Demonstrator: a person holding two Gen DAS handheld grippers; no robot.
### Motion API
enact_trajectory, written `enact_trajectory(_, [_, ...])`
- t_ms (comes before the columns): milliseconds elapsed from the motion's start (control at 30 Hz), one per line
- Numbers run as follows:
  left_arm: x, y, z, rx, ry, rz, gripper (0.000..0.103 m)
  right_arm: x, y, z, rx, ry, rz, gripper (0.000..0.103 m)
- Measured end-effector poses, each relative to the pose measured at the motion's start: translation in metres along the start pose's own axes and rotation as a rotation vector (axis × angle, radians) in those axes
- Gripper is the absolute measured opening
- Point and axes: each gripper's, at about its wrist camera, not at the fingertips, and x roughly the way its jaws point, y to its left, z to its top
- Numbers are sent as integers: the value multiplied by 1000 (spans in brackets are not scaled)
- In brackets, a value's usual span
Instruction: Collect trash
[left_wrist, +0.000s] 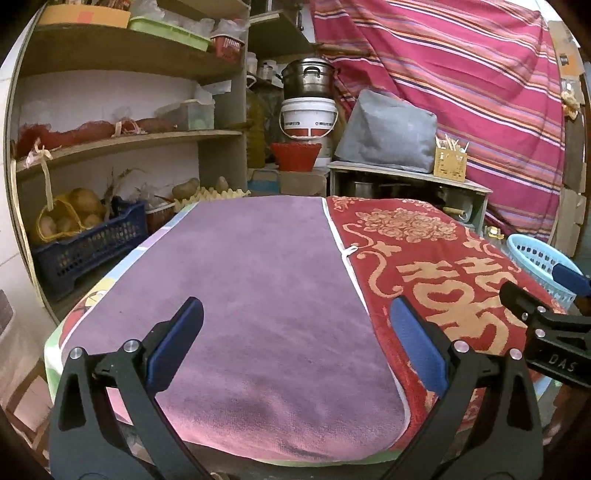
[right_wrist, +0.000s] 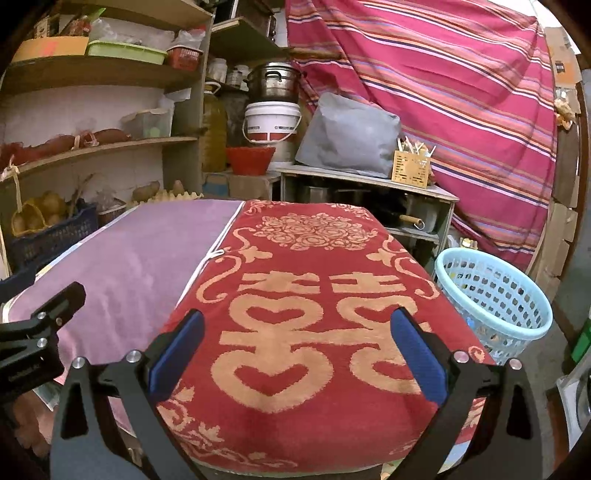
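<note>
My left gripper (left_wrist: 295, 314) is open and empty, held above the purple towel (left_wrist: 258, 295) that covers the left half of the table. My right gripper (right_wrist: 297, 325) is open and empty above the red towel (right_wrist: 306, 295) with gold patterns on the right half. The right gripper also shows at the right edge of the left wrist view (left_wrist: 546, 317). A light blue perforated waste basket (right_wrist: 491, 299) stands on the floor just right of the table, with small items inside; it also shows in the left wrist view (left_wrist: 535, 258). No loose trash shows on the towels.
Wooden shelves (left_wrist: 122, 144) with potatoes, a blue crate (left_wrist: 88, 243) and egg trays stand at the left. Behind the table are a white bucket (right_wrist: 271, 123), a metal pot, a red basket, a low cabinet (right_wrist: 369, 184) with a grey bag, and a striped red curtain (right_wrist: 461, 92).
</note>
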Motion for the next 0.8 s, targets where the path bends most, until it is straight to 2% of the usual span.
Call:
enact_trajectory(467, [-11, -2, 4, 18, -58, -30, 98, 1, 0, 1, -3, -12, -11, 98])
enact_trajectory(800, [-11, -2, 6, 1, -56, -51, 98, -2, -1, 3, -8, -28, -19, 98])
